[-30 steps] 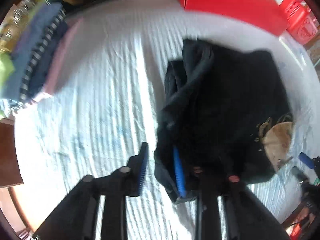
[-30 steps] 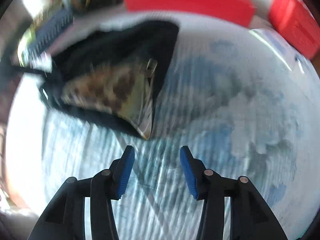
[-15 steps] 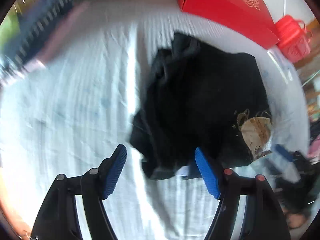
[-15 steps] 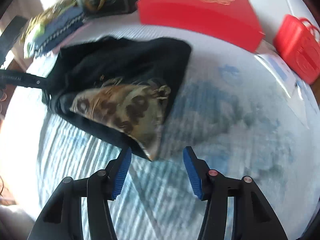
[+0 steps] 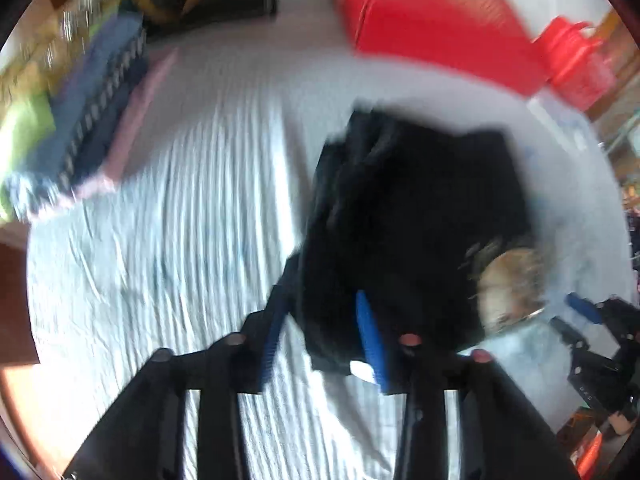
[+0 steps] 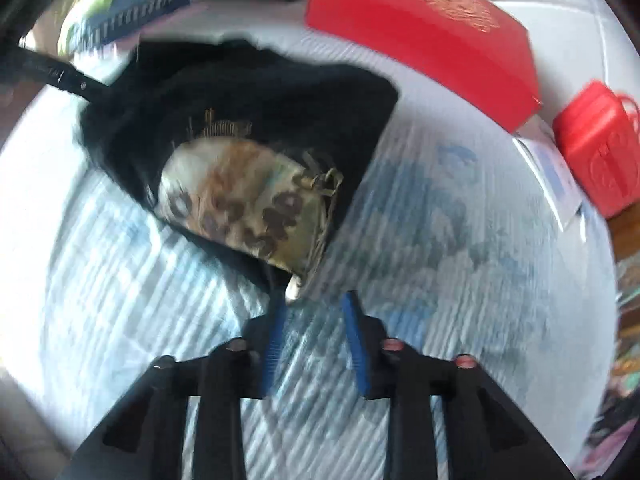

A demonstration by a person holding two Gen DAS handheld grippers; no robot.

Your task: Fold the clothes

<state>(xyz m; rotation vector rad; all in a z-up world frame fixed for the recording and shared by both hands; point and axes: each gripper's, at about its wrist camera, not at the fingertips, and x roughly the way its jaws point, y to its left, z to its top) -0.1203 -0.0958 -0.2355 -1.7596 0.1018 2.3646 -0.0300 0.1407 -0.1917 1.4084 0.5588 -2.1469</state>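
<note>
Black garment (image 5: 420,216) bunched, partly folded, lying on pale striped bed sheet (image 5: 180,240); tan-brown leopard-like print patch (image 6: 244,204) with gold trim at its near corner. Left gripper (image 5: 320,332) at 6 o'clock of left view, fingers closing at medium gap, garment's near hem between them; pad contact unclear through blur. Right gripper (image 6: 316,332) at 6 o'clock of right view, fingers closing, narrow gap, print corner tip just at left finger, nothing gripped. Folded clothes stack (image 5: 80,128) at 10 o'clock, red box (image 5: 432,28) at 1 o'clock
</note>
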